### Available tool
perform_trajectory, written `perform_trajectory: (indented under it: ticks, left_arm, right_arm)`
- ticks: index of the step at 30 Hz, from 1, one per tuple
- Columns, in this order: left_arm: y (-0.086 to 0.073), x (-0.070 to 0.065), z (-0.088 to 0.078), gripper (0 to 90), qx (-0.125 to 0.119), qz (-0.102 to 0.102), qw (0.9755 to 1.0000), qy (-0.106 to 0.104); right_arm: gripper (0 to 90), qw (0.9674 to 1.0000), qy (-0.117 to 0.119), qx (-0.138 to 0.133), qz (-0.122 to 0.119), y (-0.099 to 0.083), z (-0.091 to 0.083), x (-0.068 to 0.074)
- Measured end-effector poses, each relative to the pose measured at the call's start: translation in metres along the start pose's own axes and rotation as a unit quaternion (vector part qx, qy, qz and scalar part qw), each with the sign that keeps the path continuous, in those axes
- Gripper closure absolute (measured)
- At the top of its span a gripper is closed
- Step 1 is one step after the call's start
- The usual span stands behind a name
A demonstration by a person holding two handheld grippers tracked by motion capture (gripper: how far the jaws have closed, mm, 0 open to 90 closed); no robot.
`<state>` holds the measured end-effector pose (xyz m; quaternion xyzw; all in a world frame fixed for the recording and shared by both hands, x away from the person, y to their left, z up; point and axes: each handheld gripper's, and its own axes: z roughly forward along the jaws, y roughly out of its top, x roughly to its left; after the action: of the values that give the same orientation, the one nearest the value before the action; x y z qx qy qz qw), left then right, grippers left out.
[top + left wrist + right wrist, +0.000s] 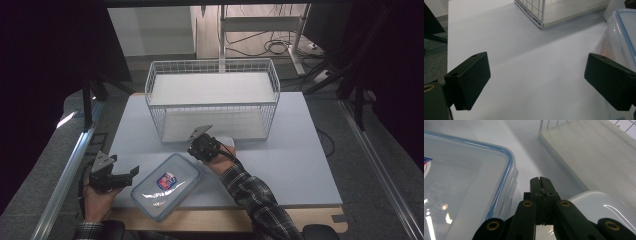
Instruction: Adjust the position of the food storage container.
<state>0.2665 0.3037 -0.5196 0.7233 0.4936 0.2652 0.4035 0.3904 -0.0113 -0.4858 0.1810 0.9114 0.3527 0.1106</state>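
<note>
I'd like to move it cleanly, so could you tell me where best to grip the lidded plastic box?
Probably by the short end of the plastic box nearest the open left gripper, coming in level from that side: the box lies flat, and its lid rim juts out.

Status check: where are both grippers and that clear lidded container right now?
Left gripper open, empty, beside the container. Right gripper shut, empty, between container and wire basket. White tub sits right by the right gripper.
</note>
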Motion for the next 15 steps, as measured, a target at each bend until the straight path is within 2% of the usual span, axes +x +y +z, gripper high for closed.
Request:
perform_trajectory:
  ticks: [1, 2, 3, 4, 5, 8, 12, 14, 15]
  left_arm:
    - [0.0, 0.0, 0.0, 6.6, 0.0, 0.0, 1.0, 0.0]
    - [0.0, 0.0, 0.0, 6.6, 0.0, 0.0, 1.0, 0.0]
    - [0.0, 0.0, 0.0, 6.6, 0.0, 0.0, 1.0, 0.0]
    - [0.0, 0.0, 0.0, 6.6, 0.001, 0.001, 1.0, 0.0]
    - [0.0, 0.0, 0.0, 6.7, 0.001, 0.001, 1.0, 0.0]
    - [0.0, -0.001, 0.001, 6.7, 0.003, 0.003, 1.0, 0.0]
    - [0.0, -0.002, 0.002, 6.7, 0.005, 0.004, 1.0, 0.0]
    - [0.0, -0.002, 0.002, 6.7, 0.005, 0.004, 1.0, 0.0]
    - [0.0, -0.002, 0.002, 6.7, 0.005, 0.004, 1.0, 0.0]
  right_arm:
    - [89.9, 1.0, 0.0, 0.0, 0.0, 0.0, 0.0, 0.0]
    - [89.9, 0.9996, -0.022, 0.011, -0.015, -0.001, -0.003, 0.001]
    - [89.9, 0.9996, -0.022, 0.011, -0.015, -0.001, -0.003, 0.001]
    - [89.9, 0.9987, -0.04, 0.022, -0.025, -0.003, -0.007, 0.0]
    - [89.9, 0.9987, -0.04, 0.022, -0.025, -0.003, -0.007, 0.0]
    - [89.9, 0.9982, -0.052, 0.029, -0.008, -0.015, -0.02, -0.009]
    - [89.9, 0.9981, -0.055, 0.028, 0.004, -0.026, -0.032, -0.016]
    - [89.9, 0.9977, -0.06, 0.027, 0.017, -0.039, -0.046, -0.023]
    - [89.9, 0.9977, -0.06, 0.027, 0.017, -0.039, -0.046, -0.023]
